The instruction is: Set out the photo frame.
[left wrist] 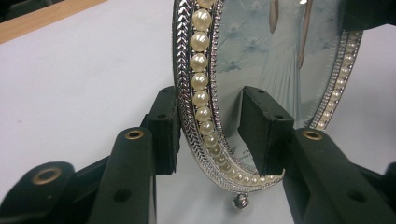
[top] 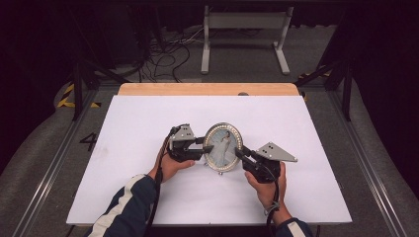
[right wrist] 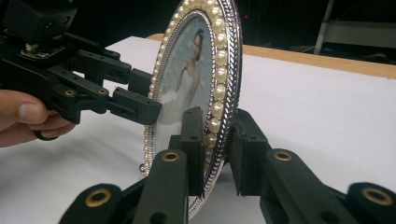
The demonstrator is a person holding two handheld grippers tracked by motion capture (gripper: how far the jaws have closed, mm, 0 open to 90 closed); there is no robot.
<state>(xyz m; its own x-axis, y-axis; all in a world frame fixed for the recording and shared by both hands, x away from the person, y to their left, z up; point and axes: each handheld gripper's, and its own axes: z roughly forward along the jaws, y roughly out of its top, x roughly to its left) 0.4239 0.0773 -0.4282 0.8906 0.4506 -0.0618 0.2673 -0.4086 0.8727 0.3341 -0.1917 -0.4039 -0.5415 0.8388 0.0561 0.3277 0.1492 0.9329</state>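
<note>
An oval picture frame (top: 223,146) with a silver rim and a ring of pearls stands upright on the white table cover (top: 148,197); it holds a photo of a figure in a white dress. My left gripper (top: 206,146) is shut on the frame's left rim (left wrist: 201,60), one pad behind it and one on the glass side. My right gripper (top: 239,154) is shut on the right rim (right wrist: 219,93), with the rim between its pads (right wrist: 194,140). In the right gripper view, the left gripper (right wrist: 142,95) shows across the frame with a hand behind it. A small ball foot (left wrist: 240,200) hangs under the frame.
A wooden table edge (top: 207,89) runs along the far side of the white cover. Beyond it on the floor are a white metal stand (top: 244,29) and loose cables (top: 163,54). Metal rails (top: 49,163) flank the table.
</note>
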